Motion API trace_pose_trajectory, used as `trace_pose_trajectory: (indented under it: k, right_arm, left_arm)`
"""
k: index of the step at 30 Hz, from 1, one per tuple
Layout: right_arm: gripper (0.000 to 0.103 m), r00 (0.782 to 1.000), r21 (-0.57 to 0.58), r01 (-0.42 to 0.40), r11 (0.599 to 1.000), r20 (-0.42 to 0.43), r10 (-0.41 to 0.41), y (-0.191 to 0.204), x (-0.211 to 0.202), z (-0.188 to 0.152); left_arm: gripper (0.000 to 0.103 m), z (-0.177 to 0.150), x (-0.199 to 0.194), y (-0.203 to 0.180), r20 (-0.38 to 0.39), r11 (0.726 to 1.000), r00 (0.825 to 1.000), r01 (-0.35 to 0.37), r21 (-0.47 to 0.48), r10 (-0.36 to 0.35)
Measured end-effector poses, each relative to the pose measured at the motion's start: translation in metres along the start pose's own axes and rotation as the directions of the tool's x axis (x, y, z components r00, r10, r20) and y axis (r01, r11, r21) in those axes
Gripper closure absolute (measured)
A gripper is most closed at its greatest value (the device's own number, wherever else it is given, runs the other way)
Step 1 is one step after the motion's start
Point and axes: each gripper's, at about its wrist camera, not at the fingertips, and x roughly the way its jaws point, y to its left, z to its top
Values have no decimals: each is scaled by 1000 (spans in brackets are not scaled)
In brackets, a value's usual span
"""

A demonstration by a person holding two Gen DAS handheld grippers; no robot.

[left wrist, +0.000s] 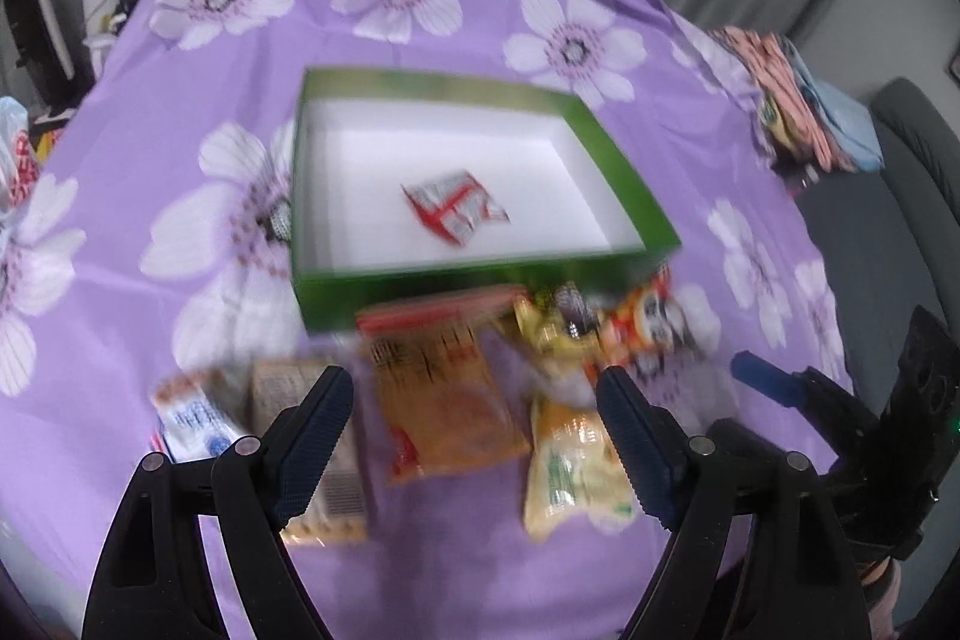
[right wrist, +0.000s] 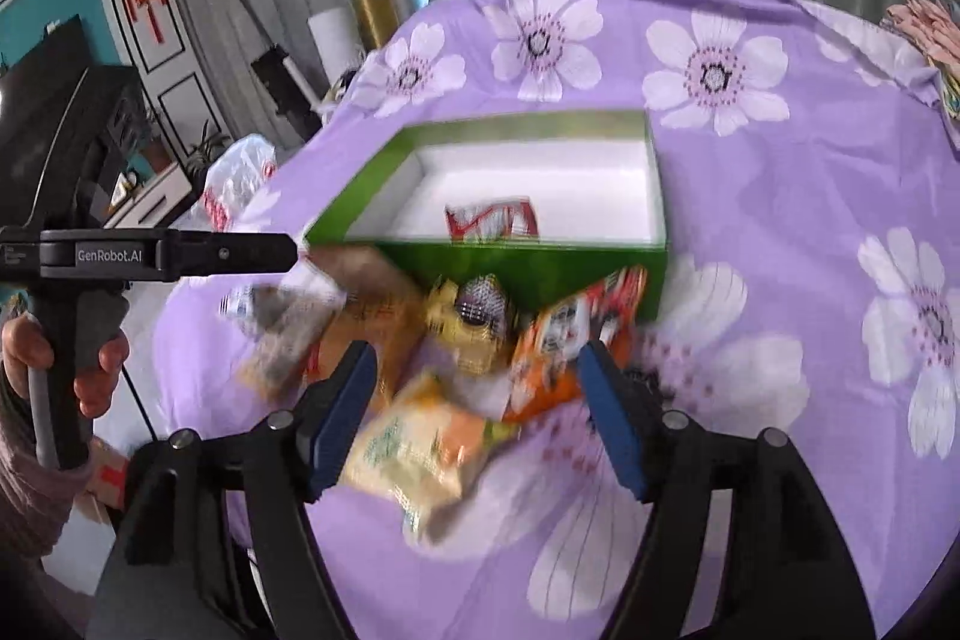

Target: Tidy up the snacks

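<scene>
A green box (left wrist: 480,292) with a white interior stands open on the surface, which is draped in a purple flowered cloth (left wrist: 180,130); one red-and-white snack packet (left wrist: 456,211) lies inside it. Several more packets lie in a loose cluster just in front of the box's near wall, among them an orange packet (left wrist: 444,400) and a pale yellow packet (right wrist: 414,454). The left hand-held gripper (left wrist: 474,388) hangs over the orange packet, jaws spread and empty. The right hand-held gripper (right wrist: 477,364) hangs over the yellow packet, likewise open with nothing gripped. Motion blur softens the packets' details.
</scene>
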Motion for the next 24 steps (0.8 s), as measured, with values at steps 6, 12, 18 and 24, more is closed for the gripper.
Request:
trace_pose_trajectory:
  k: [6,12,18,24]
  right_arm:
    - [33,997,0,-12,1000,-74,12,6,9,-30]
    - [33,994,-43,-16,999,-113,11,15,21,-48]
    - [33,990,-83,-24,996,-141,12,23,33,-58]
    - [35,989,-96,-44,994,-147,29,24,43,-60]
  left_arm:
    - [20,-33,18,-15,-72,999,997,38,24,-36]
    - [20,-53,30,-30,-99,996,994,45,77,-37]
    - [20,-66,45,-37,-117,993,991,74,95,-63]
    - [20,-67,55,-41,-123,989,987,115,95,-103]
